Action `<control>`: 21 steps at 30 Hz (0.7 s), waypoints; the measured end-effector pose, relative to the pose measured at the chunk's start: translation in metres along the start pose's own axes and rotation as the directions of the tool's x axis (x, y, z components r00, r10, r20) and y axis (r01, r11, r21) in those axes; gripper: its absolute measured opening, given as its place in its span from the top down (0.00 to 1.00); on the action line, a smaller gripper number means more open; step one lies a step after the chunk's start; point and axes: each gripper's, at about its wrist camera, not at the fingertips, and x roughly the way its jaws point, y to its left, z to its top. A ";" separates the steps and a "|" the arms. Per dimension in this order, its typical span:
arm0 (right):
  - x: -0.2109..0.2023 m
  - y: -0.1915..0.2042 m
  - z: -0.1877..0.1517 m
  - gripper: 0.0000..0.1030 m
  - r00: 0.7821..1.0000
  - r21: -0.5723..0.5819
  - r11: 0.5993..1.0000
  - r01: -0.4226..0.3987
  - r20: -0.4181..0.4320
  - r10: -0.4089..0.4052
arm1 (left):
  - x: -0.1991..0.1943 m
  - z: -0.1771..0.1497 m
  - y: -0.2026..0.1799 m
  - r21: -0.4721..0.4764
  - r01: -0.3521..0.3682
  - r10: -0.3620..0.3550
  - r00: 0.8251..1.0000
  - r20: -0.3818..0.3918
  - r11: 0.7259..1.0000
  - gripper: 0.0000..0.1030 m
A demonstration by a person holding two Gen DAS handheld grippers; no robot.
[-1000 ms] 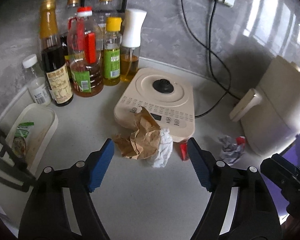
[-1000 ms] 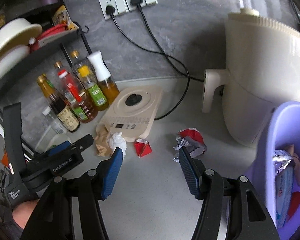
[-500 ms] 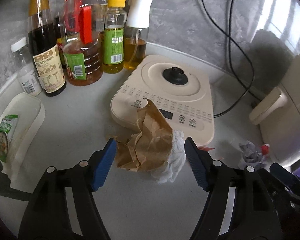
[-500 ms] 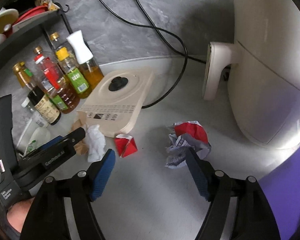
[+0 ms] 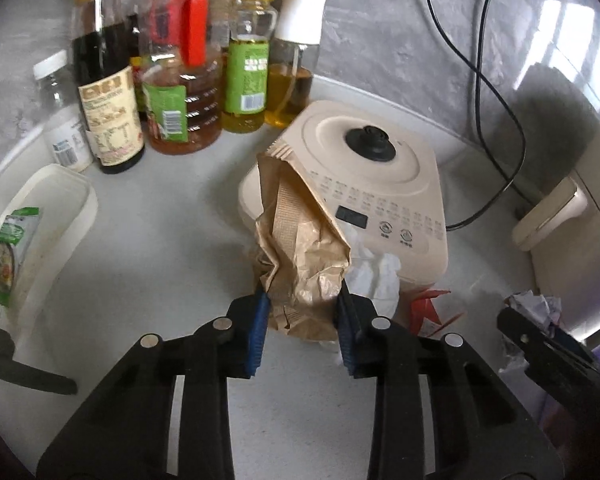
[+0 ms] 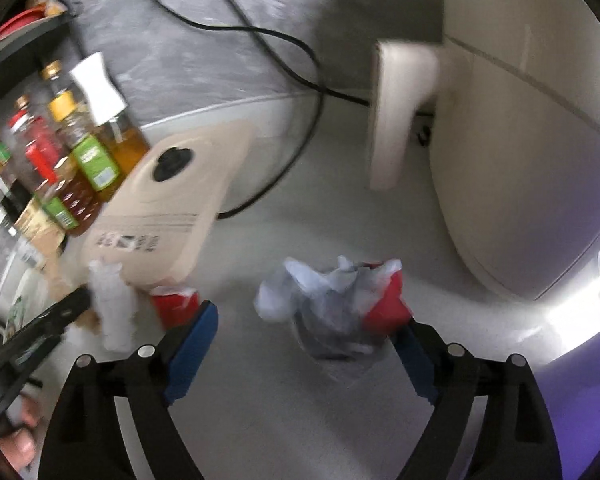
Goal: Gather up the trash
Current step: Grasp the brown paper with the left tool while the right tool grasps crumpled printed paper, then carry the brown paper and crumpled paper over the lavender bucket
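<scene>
In the left wrist view my left gripper [image 5: 301, 316] has its blue pads pressed on the sides of a crumpled brown paper bag [image 5: 300, 256] that leans on a beige cooker [image 5: 364, 184]. A white tissue wad [image 5: 374, 270] and a small red wrapper [image 5: 428, 310] lie just right of it. In the blurred right wrist view my right gripper [image 6: 304, 332] is open around a crumpled grey-white and red wrapper [image 6: 336, 304] on the counter. The red wrapper [image 6: 174, 300] and the tissue [image 6: 112, 304] show at its left.
Several oil and sauce bottles [image 5: 180, 68] stand at the back left. A white tray [image 5: 48, 224] holds a green packet. A cream air fryer [image 6: 500, 140] stands right, with a black cord [image 5: 488, 92] along the wall. A purple bin [image 6: 592, 412] edge is at the lower right.
My left gripper moved forward and closed on the brown paper bag. My right gripper moved forward and down until the grey-and-red wrapper sits between its open fingers.
</scene>
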 end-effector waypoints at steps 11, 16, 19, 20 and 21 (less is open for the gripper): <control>-0.010 0.008 -0.014 0.65 0.998 -0.001 0.998 -0.057 -0.029 0.057 | -0.024 0.000 0.002 0.023 0.036 -0.036 0.999 0.017 0.999 0.71; -0.045 0.023 -0.021 0.66 0.995 -0.022 0.995 -0.097 0.010 0.097 | -0.042 0.003 -0.004 0.049 0.061 -0.063 0.997 0.041 0.997 0.71; -0.067 0.028 -0.020 0.66 0.992 -0.030 0.993 -0.118 0.037 0.119 | -0.055 0.005 -0.007 0.044 0.080 -0.083 0.995 0.055 0.996 0.71; -0.077 0.030 -0.019 0.66 0.990 -0.035 0.991 -0.129 0.051 0.130 | -0.059 0.006 -0.008 0.042 0.088 -0.090 0.994 0.059 0.995 0.71; -0.084 0.031 -0.018 0.66 0.989 -0.039 0.990 -0.135 0.061 0.138 | -0.064 0.008 -0.010 0.043 0.098 -0.101 0.993 0.066 0.994 0.71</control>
